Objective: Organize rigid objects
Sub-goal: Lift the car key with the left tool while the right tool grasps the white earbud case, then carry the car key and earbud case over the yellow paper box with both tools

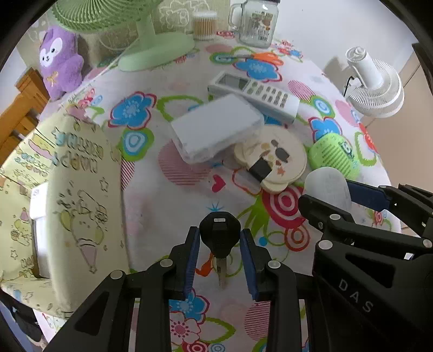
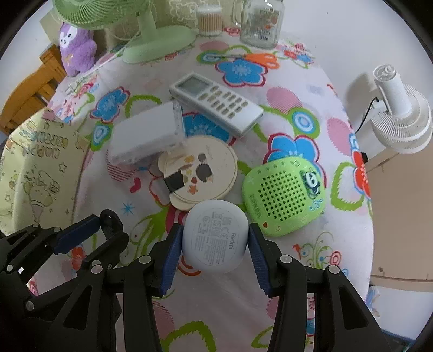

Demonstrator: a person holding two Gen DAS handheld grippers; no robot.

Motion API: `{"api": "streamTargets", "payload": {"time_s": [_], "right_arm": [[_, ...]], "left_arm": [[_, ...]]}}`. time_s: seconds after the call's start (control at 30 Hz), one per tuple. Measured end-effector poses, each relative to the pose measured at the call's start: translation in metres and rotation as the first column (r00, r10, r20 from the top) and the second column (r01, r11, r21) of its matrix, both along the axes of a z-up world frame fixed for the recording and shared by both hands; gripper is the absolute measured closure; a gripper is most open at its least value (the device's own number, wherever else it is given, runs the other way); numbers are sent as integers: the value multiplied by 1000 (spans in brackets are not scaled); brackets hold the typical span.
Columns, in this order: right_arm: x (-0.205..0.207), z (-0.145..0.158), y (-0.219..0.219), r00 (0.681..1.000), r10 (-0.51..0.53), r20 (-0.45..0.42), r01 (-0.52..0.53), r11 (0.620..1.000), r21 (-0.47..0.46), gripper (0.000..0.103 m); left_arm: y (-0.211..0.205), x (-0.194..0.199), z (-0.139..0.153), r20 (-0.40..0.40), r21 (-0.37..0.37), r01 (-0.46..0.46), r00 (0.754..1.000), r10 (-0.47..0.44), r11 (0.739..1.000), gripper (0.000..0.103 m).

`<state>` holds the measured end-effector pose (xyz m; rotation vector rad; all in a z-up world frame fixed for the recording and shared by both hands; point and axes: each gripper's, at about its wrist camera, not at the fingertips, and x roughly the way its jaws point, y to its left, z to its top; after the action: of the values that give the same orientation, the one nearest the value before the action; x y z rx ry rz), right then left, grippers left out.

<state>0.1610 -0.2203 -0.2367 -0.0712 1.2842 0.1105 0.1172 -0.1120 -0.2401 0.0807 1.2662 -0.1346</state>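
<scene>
My left gripper (image 1: 219,238) is shut on the black head of a car key (image 1: 219,232), its blade pointing back between the fingers. My right gripper (image 2: 215,238) is shut on a white Redmi earbud case (image 2: 215,238), held above the floral tablecloth; the case also shows in the left wrist view (image 1: 327,186). Ahead on the table lie a white remote (image 2: 216,104), a clear plastic box (image 2: 147,135), round beige coasters (image 2: 200,170) and a green panda speaker (image 2: 284,192).
A yellow-green printed storage bin (image 1: 75,195) stands at the left. A green fan (image 1: 151,46), a purple plush (image 1: 61,62), a cotton-swab tub (image 1: 204,24) and a glass mug (image 1: 255,23) stand at the back. A white fan (image 2: 397,116) is off the table's right edge.
</scene>
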Motion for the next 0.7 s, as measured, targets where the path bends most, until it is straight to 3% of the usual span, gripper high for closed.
{"api": "streamTargets", "payload": {"time_s": [0.37, 0.7], "right_arm": [[-7, 41, 4, 997, 10, 72, -10, 1000, 8, 52], [-11, 48, 3, 997, 11, 78, -11, 1000, 8, 52]], "left_arm": [[1, -3, 41, 74, 3, 1, 997, -1, 1000, 77], [0, -5, 42, 77, -13, 3, 997, -2, 1000, 76]]}}
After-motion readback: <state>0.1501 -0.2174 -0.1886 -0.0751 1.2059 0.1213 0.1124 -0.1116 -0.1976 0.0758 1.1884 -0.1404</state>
